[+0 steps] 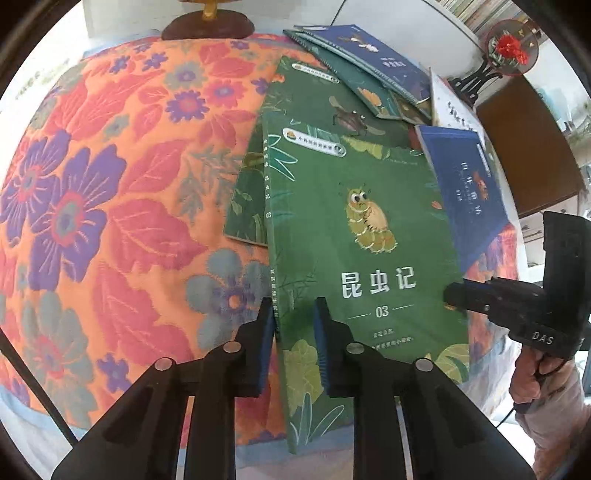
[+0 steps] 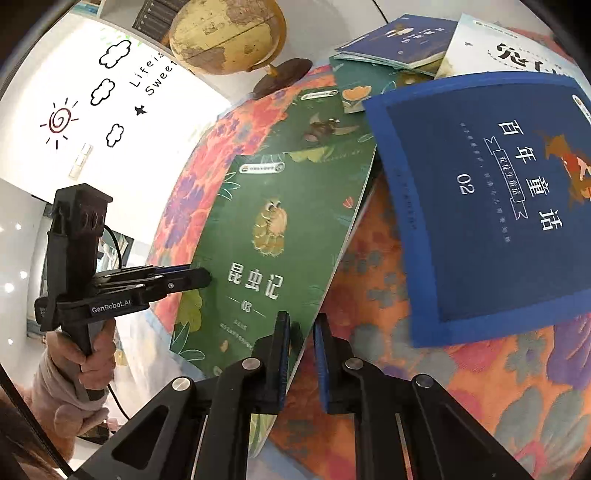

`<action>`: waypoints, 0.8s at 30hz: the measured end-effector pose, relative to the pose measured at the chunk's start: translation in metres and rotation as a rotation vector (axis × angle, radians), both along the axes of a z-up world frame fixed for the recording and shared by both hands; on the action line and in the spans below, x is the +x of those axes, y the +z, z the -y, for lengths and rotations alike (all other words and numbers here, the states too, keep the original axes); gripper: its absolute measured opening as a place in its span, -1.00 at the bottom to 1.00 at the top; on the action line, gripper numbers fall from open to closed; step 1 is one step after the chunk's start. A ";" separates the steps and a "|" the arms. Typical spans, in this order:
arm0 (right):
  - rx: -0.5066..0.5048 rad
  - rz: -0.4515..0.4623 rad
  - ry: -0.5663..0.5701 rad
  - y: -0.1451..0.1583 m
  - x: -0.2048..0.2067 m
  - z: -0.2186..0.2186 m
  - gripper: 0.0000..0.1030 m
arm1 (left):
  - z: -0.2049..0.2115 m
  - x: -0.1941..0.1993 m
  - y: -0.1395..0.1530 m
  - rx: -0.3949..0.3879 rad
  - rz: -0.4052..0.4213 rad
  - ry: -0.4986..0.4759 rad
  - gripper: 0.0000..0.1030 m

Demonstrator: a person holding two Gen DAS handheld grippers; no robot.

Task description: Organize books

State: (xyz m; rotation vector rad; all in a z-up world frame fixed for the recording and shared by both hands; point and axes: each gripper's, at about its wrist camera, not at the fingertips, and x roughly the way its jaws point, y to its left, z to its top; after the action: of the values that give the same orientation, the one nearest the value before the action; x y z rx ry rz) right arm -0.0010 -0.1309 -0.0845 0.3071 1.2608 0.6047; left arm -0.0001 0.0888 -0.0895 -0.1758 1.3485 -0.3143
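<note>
While each tool (image 1: 294,314) (image 2: 301,328) clamps an opposite edge, the green book (image 1: 354,229) (image 2: 273,236) spans between them.

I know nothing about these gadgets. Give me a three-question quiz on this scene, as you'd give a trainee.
1. True or false: both tools grip the same book.
2. Which number is printed on the blue book? A) 02 B) 05 C) 09
3. What round object stands at the far edge of the floral cloth?

Key:
1. True: left tool and right tool pinch the green book.
2. A
3. A globe.
</note>
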 end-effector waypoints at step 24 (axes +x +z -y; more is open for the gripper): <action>0.071 0.127 0.147 0.073 -0.005 -0.134 -0.76 | -0.087 -0.027 0.085 0.162 0.191 0.086 -0.69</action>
State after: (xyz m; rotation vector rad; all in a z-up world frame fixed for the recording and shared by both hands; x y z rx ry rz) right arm -0.0063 0.0027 -0.0116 0.2330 1.1474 0.7842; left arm -0.0270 0.1758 -0.0048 -0.0658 1.1675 -0.1448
